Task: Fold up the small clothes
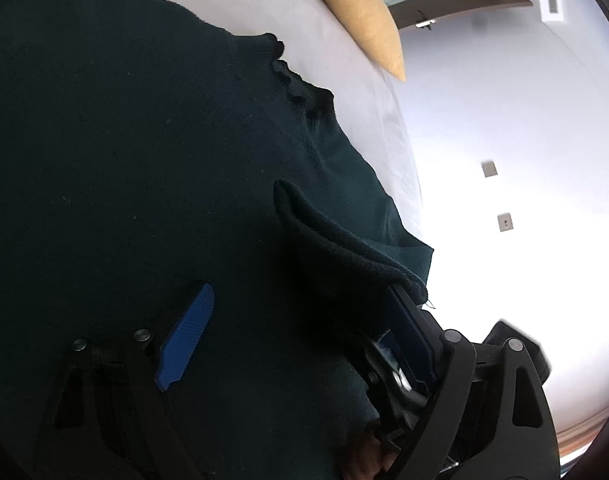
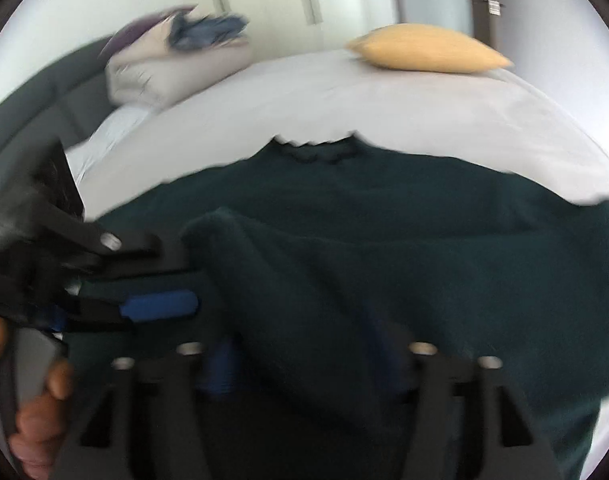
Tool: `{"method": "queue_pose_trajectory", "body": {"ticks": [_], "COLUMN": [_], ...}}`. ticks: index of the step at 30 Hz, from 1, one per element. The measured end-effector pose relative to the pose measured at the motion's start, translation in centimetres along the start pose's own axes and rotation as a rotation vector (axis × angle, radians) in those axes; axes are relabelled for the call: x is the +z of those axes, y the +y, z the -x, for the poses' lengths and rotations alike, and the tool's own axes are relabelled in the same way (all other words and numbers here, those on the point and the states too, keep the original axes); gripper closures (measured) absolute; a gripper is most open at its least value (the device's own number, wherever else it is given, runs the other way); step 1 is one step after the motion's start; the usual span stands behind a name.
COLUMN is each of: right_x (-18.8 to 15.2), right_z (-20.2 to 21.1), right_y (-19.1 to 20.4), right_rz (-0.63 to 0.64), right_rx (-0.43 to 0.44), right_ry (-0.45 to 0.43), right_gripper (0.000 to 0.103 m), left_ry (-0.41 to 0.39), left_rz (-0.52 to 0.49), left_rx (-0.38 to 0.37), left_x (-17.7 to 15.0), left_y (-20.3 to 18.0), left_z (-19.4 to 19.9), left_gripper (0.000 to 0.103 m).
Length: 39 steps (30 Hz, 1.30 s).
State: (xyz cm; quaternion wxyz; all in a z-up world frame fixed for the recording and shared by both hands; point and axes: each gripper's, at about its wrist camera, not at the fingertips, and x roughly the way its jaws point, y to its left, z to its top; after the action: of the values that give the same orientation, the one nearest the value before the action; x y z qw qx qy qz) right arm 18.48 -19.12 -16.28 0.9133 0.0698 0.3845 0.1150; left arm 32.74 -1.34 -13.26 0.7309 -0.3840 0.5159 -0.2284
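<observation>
Left gripper point(image 1: 300, 320) jaws wide, empty; right gripper point(image 2: 304, 364) pinching dark green sweater point(image 2: 384, 240) fold; person should carry flap across evenly, keeping edges aligned on bed point(image 2: 304, 100)

Bedroom backdrop, soft and pale.
A yellow cushion point(image 2: 428, 53) sits on the white bed sheet point(image 2: 304, 96), well apart from a beige pillow point(image 2: 160, 76) topped with bunched blue cloth point(image 2: 208, 32); two wall switches point(image 1: 489, 169) show on the bright wall.

A white-sheeted bed point(image 2: 312, 92) carried a dark green sweater point(image 2: 424, 232), a yellow pillow point(image 2: 428, 53) and a clothes pile point(image 2: 176, 60).
</observation>
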Motion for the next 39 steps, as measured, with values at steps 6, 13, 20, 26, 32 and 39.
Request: {"method": "queue_pose_trajectory", "body": {"ticks": [6,13,20,26,32,39], "right_x": [-0.8,-0.8,-1.6,-2.8,-1.9,-0.1], "right_z": [1.4,1.2,2.4,3.6,3.2,1.8], "right_y": [-2.7,-3.3,-7.6,-12.2,-13.3,-15.9], "right_rz": [-0.135,-0.188,-0.452,-0.696,-0.73,-0.856], "right_rx": [0.084,0.12,0.202,0.253,0.231,0.335], "right_ry": [-0.006,-0.019,-0.039,-0.109,-0.152,-0.19], "right_gripper": [0.032,0.032,0.032,0.032,0.028,0.025], "left_ry": [0.0,-0.007,0.054,0.002,-0.167,-0.22], "left_rz": [0.051,0.068,-0.011,-0.057,-0.145,-0.075], "left_rx": [-0.067,-0.082,-0.055,-0.018,0.048,0.061], "left_x": [-0.4,-0.9,-0.5,0.4,3.6,5.4], "left_y": [-0.4,0.2,-2.2,-2.7,-3.7,0.2], "left_z": [0.5,-1.5,-4.1,-3.7,0.7,2.1], "left_gripper": [0.015,0.015,0.075,0.097,0.097,0.097]}}
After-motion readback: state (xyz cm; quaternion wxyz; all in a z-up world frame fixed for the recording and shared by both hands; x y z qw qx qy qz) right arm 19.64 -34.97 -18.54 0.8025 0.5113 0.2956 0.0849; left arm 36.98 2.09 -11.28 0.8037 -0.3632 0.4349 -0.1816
